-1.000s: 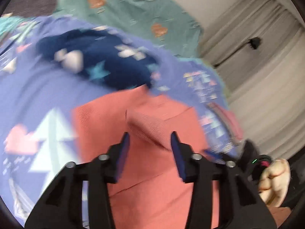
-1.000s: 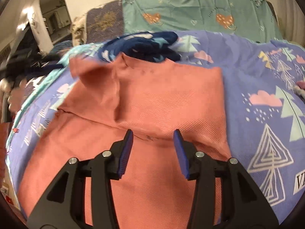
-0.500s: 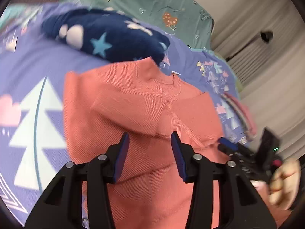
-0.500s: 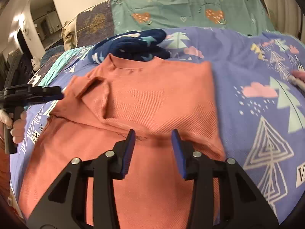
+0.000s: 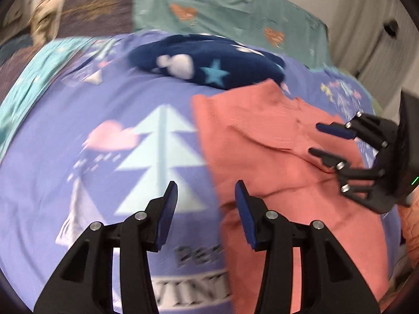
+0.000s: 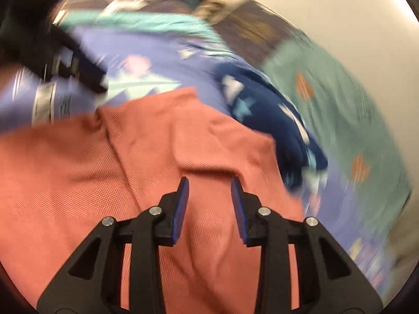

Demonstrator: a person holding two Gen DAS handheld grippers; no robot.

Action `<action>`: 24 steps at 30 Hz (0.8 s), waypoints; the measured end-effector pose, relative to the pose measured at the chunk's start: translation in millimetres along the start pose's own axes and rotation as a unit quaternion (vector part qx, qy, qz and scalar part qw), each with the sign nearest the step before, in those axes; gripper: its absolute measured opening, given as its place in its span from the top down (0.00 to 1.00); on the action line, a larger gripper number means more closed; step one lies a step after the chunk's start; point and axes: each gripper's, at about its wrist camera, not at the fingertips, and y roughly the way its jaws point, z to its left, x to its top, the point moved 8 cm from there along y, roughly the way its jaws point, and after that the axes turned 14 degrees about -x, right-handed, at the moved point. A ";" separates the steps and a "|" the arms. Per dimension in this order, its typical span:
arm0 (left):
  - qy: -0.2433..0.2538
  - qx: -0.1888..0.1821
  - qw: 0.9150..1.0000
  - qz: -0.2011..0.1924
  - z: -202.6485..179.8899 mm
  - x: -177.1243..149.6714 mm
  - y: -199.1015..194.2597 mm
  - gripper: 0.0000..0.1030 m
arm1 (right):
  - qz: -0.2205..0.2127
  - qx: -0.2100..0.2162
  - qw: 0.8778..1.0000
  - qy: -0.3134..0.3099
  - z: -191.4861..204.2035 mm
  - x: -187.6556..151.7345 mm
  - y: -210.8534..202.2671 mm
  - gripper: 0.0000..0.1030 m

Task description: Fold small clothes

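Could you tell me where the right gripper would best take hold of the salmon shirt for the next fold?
Probably at the folded-in sleeve flap just ahead of the right gripper, coming in low from the shirt's near side. The salmon shirt lies flat on the purple blanket, and that raised fold is the only edge the closing jaws could pinch; nothing is between them yet.
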 end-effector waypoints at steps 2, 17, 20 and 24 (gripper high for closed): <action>-0.024 -0.001 1.000 -0.012 17.8 -6.4 -9.3 0.55 | -0.009 -0.017 0.998 -0.057 14.8 4.5 8.8 0.69; -0.097 -0.076 0.990 -0.066 39.8 -23.4 -8.7 0.55 | 0.086 0.260 0.902 0.334 -4.0 64.1 27.0 0.89; -0.106 -0.087 0.988 -0.066 42.9 -27.0 -9.9 0.55 | 0.102 0.294 0.884 0.350 12.6 63.0 26.6 0.69; -0.099 -0.099 0.987 -0.076 37.3 -21.2 -18.2 0.54 | 0.117 0.295 0.877 0.361 16.7 36.8 16.4 0.62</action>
